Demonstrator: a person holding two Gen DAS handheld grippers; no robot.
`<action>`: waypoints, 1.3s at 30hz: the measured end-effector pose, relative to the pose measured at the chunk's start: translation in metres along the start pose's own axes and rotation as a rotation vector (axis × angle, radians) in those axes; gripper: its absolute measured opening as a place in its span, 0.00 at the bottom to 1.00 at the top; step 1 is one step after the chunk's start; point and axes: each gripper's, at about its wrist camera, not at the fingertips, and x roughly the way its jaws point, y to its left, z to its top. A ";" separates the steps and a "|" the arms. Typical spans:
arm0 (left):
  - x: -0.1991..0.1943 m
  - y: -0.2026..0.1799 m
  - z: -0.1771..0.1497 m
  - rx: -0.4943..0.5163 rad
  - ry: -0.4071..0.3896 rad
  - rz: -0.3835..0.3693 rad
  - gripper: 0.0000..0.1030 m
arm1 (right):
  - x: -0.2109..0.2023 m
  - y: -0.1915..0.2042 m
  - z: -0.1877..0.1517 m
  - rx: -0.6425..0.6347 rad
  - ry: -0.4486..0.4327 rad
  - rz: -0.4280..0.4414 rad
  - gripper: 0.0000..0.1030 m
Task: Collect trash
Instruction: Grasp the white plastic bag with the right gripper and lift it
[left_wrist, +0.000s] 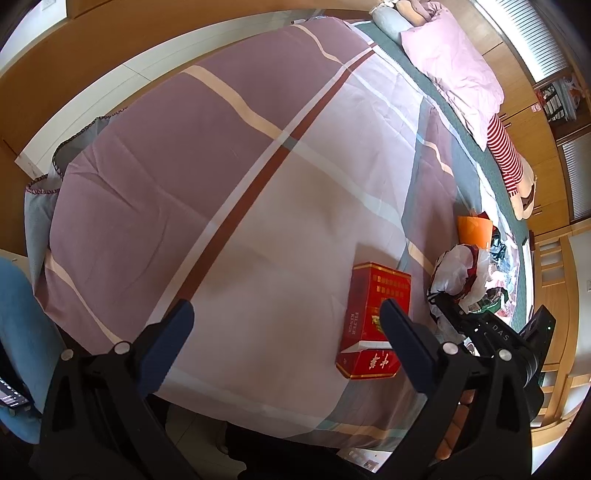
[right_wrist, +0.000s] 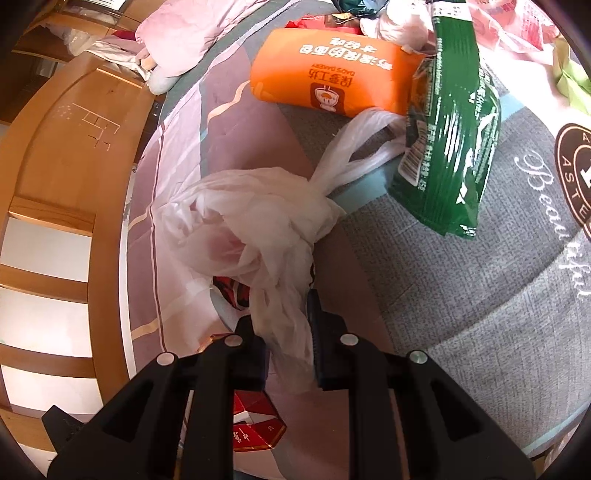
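Right gripper (right_wrist: 282, 317): black jaws clenched on crumpled translucent white plastic bag (right_wrist: 255, 221), bag resting on purple-and-pink plaid quilt (left_wrist: 221, 166). Left gripper (left_wrist: 286, 325): jaws spread wide, nothing between them, hovering over quilt. Red rectangular cardboard cigarette pack (left_wrist: 373, 317): flat on quilt beside left gripper's right finger. Orange bakery packet (right_wrist: 325, 74) and green foil snack wrapper (right_wrist: 450, 140): beyond bag.

The left wrist view looks steeply down from the foot of the plaid quilted bed (left_wrist: 221, 166), taking in most of it. The right wrist view sits close over the white crumpled plastic bag (right_wrist: 251, 221). Both share the red cardboard cigarette box (left_wrist: 373, 321) and the orange bread packet (right_wrist: 328, 77).
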 end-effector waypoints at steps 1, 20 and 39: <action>0.000 0.000 0.000 0.000 0.001 0.000 0.96 | 0.000 0.000 0.000 0.000 -0.002 -0.005 0.19; 0.004 0.000 -0.003 -0.005 0.013 0.003 0.96 | -0.016 0.019 0.003 -0.132 -0.142 -0.177 0.58; 0.007 0.002 -0.003 -0.008 0.025 0.008 0.96 | 0.033 0.061 -0.008 -0.488 -0.110 -0.403 0.14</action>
